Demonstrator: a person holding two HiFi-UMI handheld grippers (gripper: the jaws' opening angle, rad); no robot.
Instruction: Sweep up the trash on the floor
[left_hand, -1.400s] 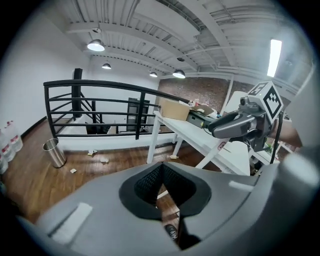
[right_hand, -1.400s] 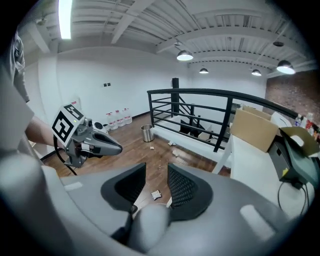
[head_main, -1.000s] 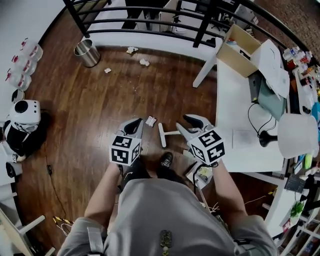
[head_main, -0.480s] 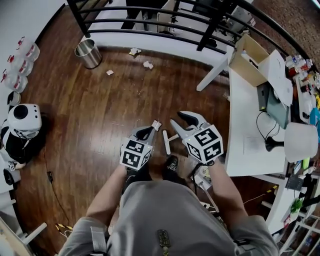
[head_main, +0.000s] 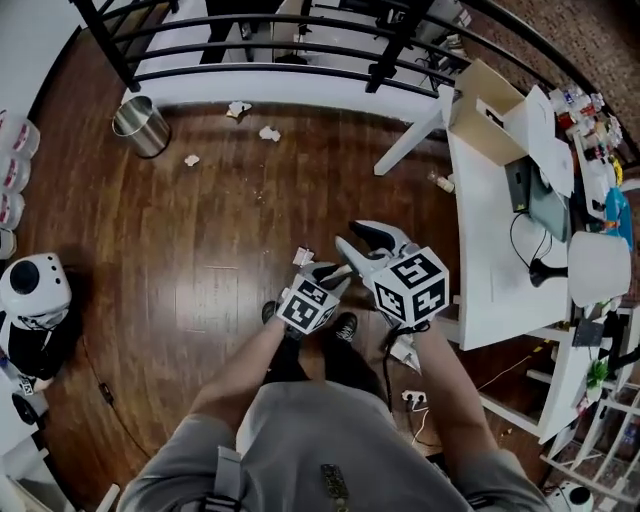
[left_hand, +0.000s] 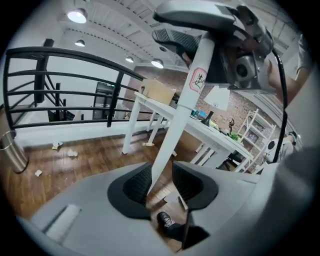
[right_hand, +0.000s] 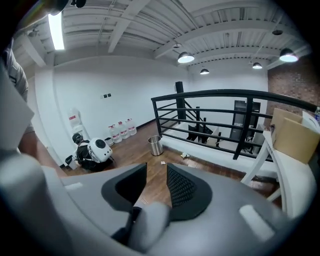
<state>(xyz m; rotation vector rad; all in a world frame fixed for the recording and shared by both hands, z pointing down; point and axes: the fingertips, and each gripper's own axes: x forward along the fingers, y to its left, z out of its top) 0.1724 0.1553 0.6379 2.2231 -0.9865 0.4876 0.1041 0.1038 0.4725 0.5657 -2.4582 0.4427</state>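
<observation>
**Two Grippers On One White Handle**

The left gripper's (left_hand: 161, 174) jaws were opening with the white handle (left_hand: 186, 107) between them, unpinched. The right gripper (head_main: 362, 243) clamped that handle higher up. Crumpled trash (head_main: 268, 133) lay well away on the wood floor (head_main: 200, 250), near the metal bin (head_main: 140, 125) by the railing (right_hand: 225, 92).

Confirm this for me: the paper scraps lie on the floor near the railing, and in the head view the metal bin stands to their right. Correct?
Not quite. In the head view the bin stands to the left of the scraps, not to their right. The rest holds: the scraps lie on the floor near the railing.
</observation>
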